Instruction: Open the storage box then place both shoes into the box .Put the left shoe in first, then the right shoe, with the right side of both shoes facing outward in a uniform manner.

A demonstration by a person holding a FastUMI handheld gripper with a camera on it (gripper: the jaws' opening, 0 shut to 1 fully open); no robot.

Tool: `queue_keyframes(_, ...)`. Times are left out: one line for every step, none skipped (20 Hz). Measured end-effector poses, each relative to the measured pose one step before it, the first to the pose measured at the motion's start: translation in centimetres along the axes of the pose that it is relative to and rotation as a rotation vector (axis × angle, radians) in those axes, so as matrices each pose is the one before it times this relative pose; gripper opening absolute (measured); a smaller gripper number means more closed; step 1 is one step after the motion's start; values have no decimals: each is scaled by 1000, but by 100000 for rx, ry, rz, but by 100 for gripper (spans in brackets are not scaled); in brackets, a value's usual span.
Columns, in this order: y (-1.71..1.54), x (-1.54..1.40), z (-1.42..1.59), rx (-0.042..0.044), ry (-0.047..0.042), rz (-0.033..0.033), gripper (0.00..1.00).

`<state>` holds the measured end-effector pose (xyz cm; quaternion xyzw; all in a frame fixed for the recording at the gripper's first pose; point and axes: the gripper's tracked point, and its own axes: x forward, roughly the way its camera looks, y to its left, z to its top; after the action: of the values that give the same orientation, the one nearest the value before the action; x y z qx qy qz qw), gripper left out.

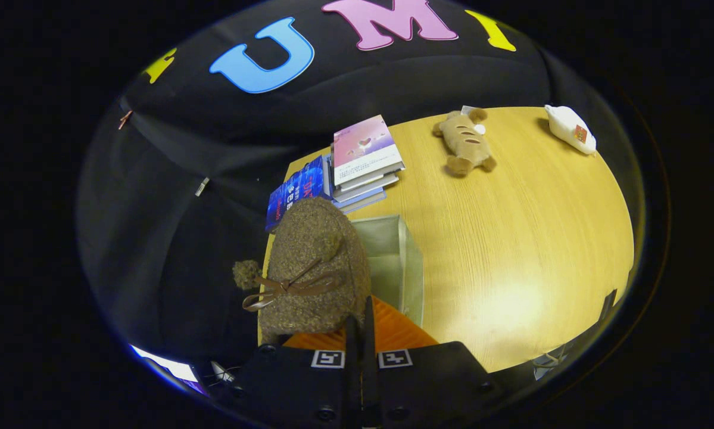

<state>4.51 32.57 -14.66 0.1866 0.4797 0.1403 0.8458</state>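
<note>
Hand-held gripper [361, 322] pinching fuzzy shoe [312, 268] over storage box [401, 262]

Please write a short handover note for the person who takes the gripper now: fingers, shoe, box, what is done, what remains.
Gripper: fingers nearly together, pinching the rim of a brown fuzzy shoe with a bow; it seems held up in the grip.
Storage box: clear, open, on the wooden table just ahead of the fingers, right beside the shoe; an orange part lies at its near end.
Done: box opened, one shoe picked up.
Left: set this shoe in, then the other one, right sides outward. I cannot tell which shoe this is.
</note>
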Motion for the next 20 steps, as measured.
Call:
queue_keyframes(25,593,-207,119,626,-850,6)
queue_keyframes(-59,571,-233,-11,795,-929,6)
queue_keyframes(-168,442,-312,106,945,-1261,6)
queue_keyframes(165,238,-225,1105,879,188,7)
queue_keyframes(282,193,-292,1290,1411,527,12)
queue_keyframes(529,5,-359,1358,732,2288,26)
queue_keyframes(651,36,-267,863,178,2647,33)
queue_keyframes(302,-113,-42,-143,-326,1633,51)
queue_keyframes(-177,-439,105,-900,-454,-11,68)
queue_keyframes(-210,-310,107,-952,-824,-343,85)
queue_keyframes(-251,-464,66,-605,-734,-371,90)
queue_keyframes(-149,-480,261,-476,-1422,313,97)
queue_keyframes(-299,-360,245,-789,-1824,-67,99)
queue_keyframes(-458,-666,379,-882,-1862,-327,99)
queue_keyframes(-454,-582,463,-1034,-2258,-314,99)
queue_keyframes(-565,-577,533,-1007,-2218,-237,99)
queue_keyframes(-633,-655,512,-884,-1961,-153,99)
queue_keyframes(-721,-678,620,-1046,-2103,-48,99)
queue_keyframes(-933,-567,702,-1203,-2491,-537,99)
queue_keyframes(-1081,-555,714,-905,-2352,-1014,99)
